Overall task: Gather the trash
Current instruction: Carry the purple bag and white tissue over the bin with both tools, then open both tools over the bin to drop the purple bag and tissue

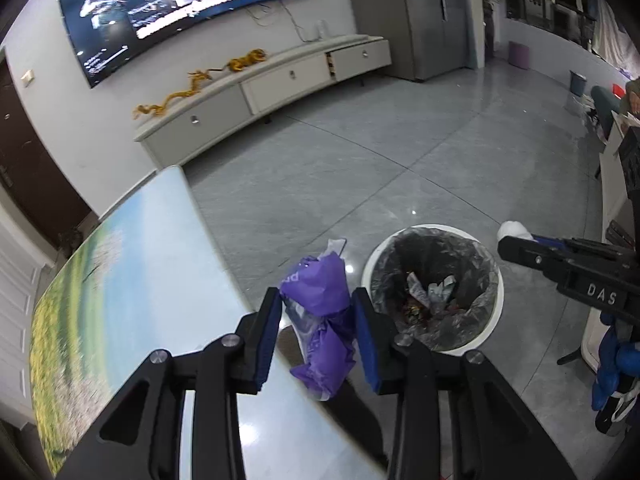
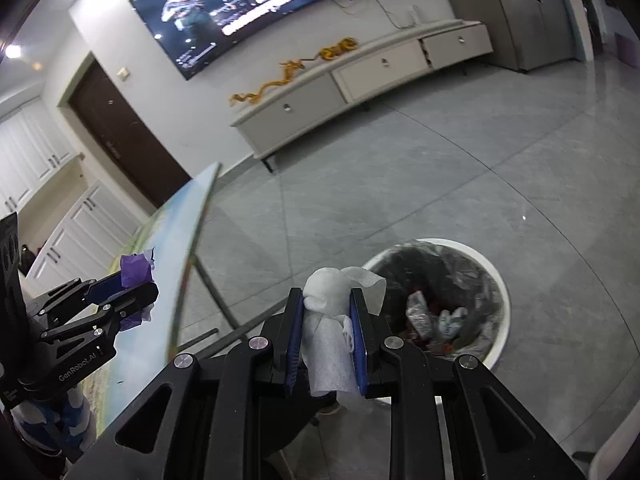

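My left gripper (image 1: pixel 318 300) is shut on a crumpled purple plastic wrapper (image 1: pixel 318 304) and holds it over the table's edge, just left of the bin. It also shows in the right wrist view (image 2: pixel 128 280) with the wrapper (image 2: pixel 136 270). My right gripper (image 2: pixel 328 300) is shut on a white crumpled tissue (image 2: pixel 330 320) and holds it up, just left of the bin's rim. In the left wrist view it (image 1: pixel 506 242) hangs at the bin's right rim with the tissue (image 1: pixel 514 230). The white round trash bin (image 1: pixel 374 256) (image 2: pixel 502 292) has a dark liner and holds several scraps.
A glass table with a landscape print (image 1: pixel 132 280) (image 2: pixel 176 248) stands left of the bin. Grey tiled floor (image 1: pixel 360 168) spreads beyond. A white TV cabinet (image 1: pixel 280 84), a wall TV (image 1: pixel 168 4), a small bin (image 1: pixel 577 82) and clutter at the right edge stand farther off.
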The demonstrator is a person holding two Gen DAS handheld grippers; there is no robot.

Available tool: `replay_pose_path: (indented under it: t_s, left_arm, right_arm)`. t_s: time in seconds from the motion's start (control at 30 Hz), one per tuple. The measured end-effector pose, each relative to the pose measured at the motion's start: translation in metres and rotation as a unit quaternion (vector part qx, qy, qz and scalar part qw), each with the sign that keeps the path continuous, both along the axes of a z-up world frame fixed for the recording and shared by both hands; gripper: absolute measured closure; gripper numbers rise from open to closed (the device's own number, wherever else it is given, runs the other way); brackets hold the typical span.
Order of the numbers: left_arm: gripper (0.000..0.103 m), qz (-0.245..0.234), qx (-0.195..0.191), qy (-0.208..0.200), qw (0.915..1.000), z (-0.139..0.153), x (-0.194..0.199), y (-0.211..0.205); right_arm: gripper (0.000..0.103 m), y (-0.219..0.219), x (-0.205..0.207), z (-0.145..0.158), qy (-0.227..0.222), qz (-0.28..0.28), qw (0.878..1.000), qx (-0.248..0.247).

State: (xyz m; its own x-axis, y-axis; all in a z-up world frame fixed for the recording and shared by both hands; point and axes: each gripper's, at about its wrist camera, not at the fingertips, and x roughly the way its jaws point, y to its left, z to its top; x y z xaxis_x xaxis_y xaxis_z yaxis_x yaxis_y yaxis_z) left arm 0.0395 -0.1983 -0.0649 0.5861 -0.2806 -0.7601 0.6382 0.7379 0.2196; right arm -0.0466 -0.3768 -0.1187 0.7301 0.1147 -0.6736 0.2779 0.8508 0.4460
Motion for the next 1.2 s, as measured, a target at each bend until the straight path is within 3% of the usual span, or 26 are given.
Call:
replay_pose_path:
  t_s: [0.37, 0.77, 0.87, 0.9, 0.97, 1.07, 1.2]
  left_arm:
    - [0.068, -0.039, 0.015, 0.031, 0.9986, -0.035, 0.025, -0.056]
    - [0.068, -0.048, -0.005, 0.072, 0.9962, -0.051, 0.052, -0.095]
    - [0.065, -0.051, -0.017, 0.086, 0.9948, -0.052, 0.054, -0.102]
    - [0.059, -0.053, -0.021, 0.089, 0.9944, -0.053, 0.054, -0.104]
    - [0.046, -0.055, -0.029, 0.090, 0.9940, -0.052, 0.054, -0.106]
    - [0.044, -0.062, -0.038, 0.090, 0.9932, -0.051, 0.051, -0.111]
    - [0.044, -0.066, -0.045, 0.090, 0.9927, -0.047, 0.047, -0.113]
  right_arm:
    - [0.081, -0.021, 0.022, -0.024, 0.032, -0.023, 0.999, 0.006]
    - [0.078, -0.037, 0.050, -0.051, 0.070, -0.045, 0.997, -0.006]
    - [0.067, -0.041, 0.052, -0.056, 0.081, -0.056, 0.995, -0.010]
    - [0.060, -0.043, 0.051, -0.058, 0.083, -0.060, 0.995, -0.011]
    - [0.057, -0.046, 0.048, -0.060, 0.088, -0.068, 0.994, -0.012]
    - [0.051, -0.050, 0.042, -0.062, 0.095, -0.081, 0.992, -0.015]
    - [0.050, -0.056, 0.031, -0.060, 0.096, -0.095, 0.991, -0.014]
